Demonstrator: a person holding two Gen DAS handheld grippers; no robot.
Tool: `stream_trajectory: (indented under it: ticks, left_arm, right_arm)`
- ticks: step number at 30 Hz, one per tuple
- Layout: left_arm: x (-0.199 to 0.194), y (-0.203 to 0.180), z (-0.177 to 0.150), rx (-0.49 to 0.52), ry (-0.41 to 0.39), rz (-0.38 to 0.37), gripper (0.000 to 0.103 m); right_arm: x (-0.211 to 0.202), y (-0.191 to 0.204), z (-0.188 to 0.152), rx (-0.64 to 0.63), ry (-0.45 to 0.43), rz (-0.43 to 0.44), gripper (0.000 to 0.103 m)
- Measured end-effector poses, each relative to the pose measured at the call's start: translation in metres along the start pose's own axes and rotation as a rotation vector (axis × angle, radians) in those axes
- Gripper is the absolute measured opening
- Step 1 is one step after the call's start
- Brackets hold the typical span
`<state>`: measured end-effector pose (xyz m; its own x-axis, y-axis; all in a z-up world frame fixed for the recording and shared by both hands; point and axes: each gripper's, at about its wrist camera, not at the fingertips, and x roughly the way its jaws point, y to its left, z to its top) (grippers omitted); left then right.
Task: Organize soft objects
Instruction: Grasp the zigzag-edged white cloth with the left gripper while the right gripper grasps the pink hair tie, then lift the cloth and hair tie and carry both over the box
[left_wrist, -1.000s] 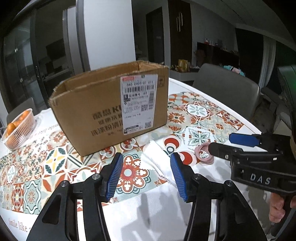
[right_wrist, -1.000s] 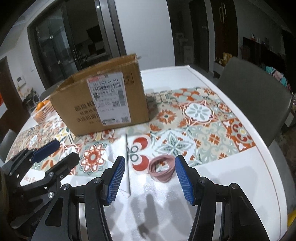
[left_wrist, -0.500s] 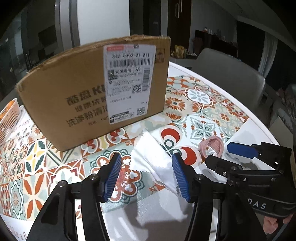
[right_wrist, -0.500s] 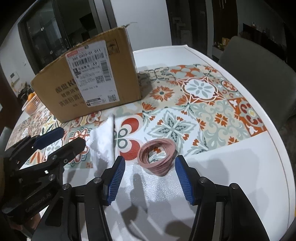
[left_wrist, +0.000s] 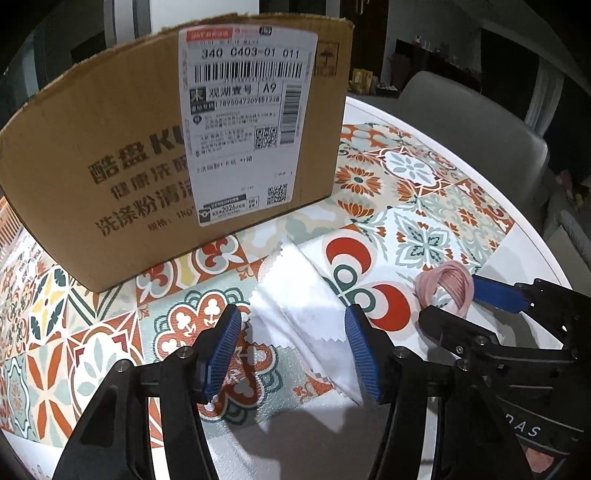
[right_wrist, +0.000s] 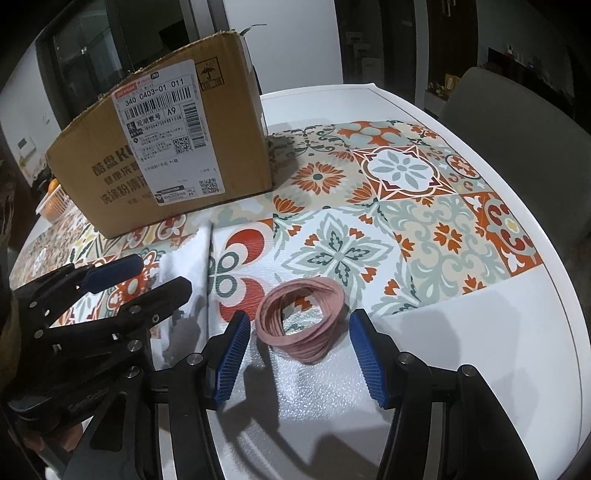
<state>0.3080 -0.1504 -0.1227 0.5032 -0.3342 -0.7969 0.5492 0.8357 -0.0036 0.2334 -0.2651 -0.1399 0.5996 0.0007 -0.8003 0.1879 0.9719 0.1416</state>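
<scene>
A white cloth (left_wrist: 295, 306) with zigzag edges lies on the patterned table mat, in front of a cardboard box (left_wrist: 177, 147). My left gripper (left_wrist: 293, 349) is open, low over the cloth, its blue pads on either side of it. A pink coiled band (right_wrist: 303, 321) lies to the right of the cloth. My right gripper (right_wrist: 303, 356) is open with the band between its pads. The band (left_wrist: 445, 286) and the cloth (right_wrist: 195, 266) each show in the other wrist view too. The box (right_wrist: 162, 155) stands behind both.
A grey chair (right_wrist: 517, 147) stands at the table's right side. A basket of oranges (right_wrist: 53, 201) sits at the far left behind the box. The white table edge (right_wrist: 565, 314) curves close on the right.
Both grippers have moved forward and down. The left now brackets the white cloth and the right brackets the pink band. Both stay open.
</scene>
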Motion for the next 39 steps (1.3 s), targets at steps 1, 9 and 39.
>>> stream_trajectory:
  ticks: [1, 9, 39]
  left_arm:
    - [0.0, 0.0, -0.001, 0.0, -0.002, 0.004, 0.057]
    - [0.004, -0.007, -0.004, 0.016, 0.006, 0.005, 0.049]
    - [-0.058, -0.005, -0.014, -0.097, -0.117, -0.059, 0.004]
  right_arm:
    - [0.001, 0.0, 0.0, -0.002, 0.001, 0.002, 0.058]
    - [0.0, 0.001, -0.001, -0.029, -0.016, -0.003, 0.049]
    - [-0.047, 0.004, 0.004, 0.028, -0.118, 0.091, 0.016]
